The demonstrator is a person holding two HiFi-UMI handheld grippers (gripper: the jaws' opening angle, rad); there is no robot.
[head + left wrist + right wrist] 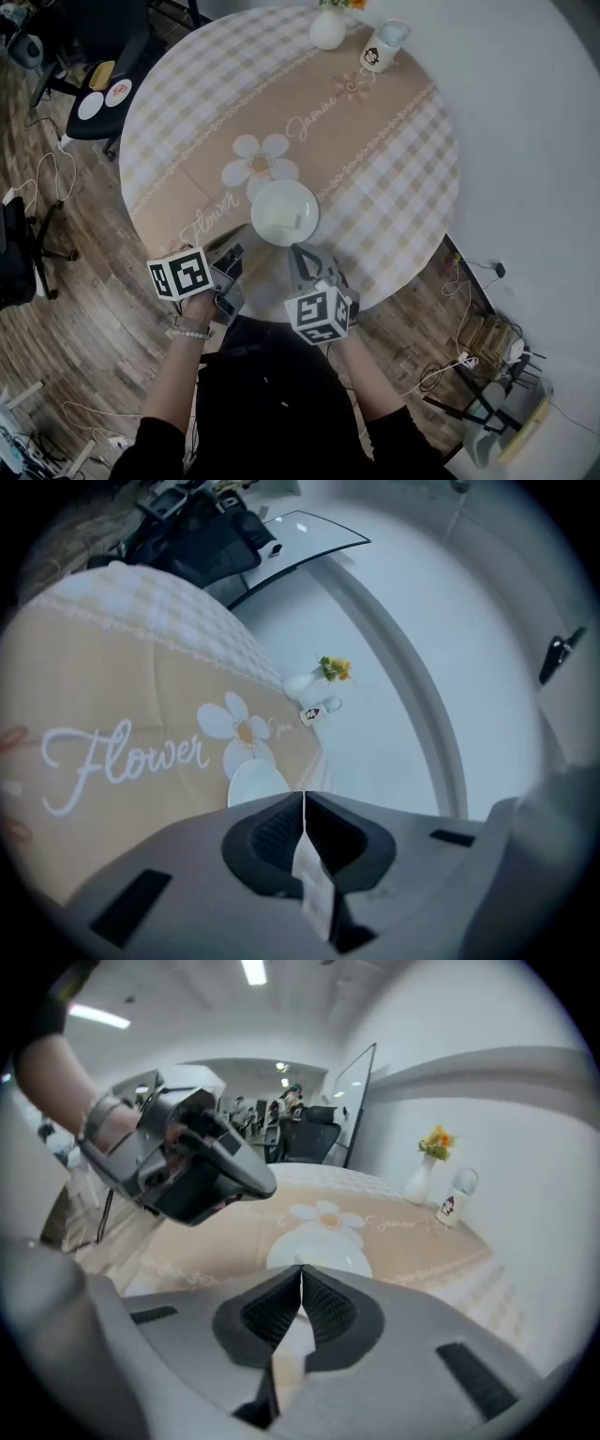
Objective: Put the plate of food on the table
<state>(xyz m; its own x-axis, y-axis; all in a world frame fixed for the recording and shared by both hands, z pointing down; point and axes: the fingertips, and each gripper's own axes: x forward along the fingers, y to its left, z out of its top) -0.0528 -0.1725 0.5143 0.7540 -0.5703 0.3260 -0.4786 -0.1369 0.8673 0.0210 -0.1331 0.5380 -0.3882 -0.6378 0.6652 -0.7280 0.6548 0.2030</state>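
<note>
Item: plate of food (284, 212), sitting on table (394, 178) near 6 o'clock edge. Likely handling stiff, light, slick, breakable (rim offering best hold). Left gripper (304, 797), right gripper (300, 1274): jaws pressing together, holding nothing.

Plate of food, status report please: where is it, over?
Left gripper shut, empty. Right gripper shut, empty. Plate of food on table, just ahead of both. Nothing in the way.

Glossy white plate (284, 212) on matt checked tablecloth (394, 169).
</note>
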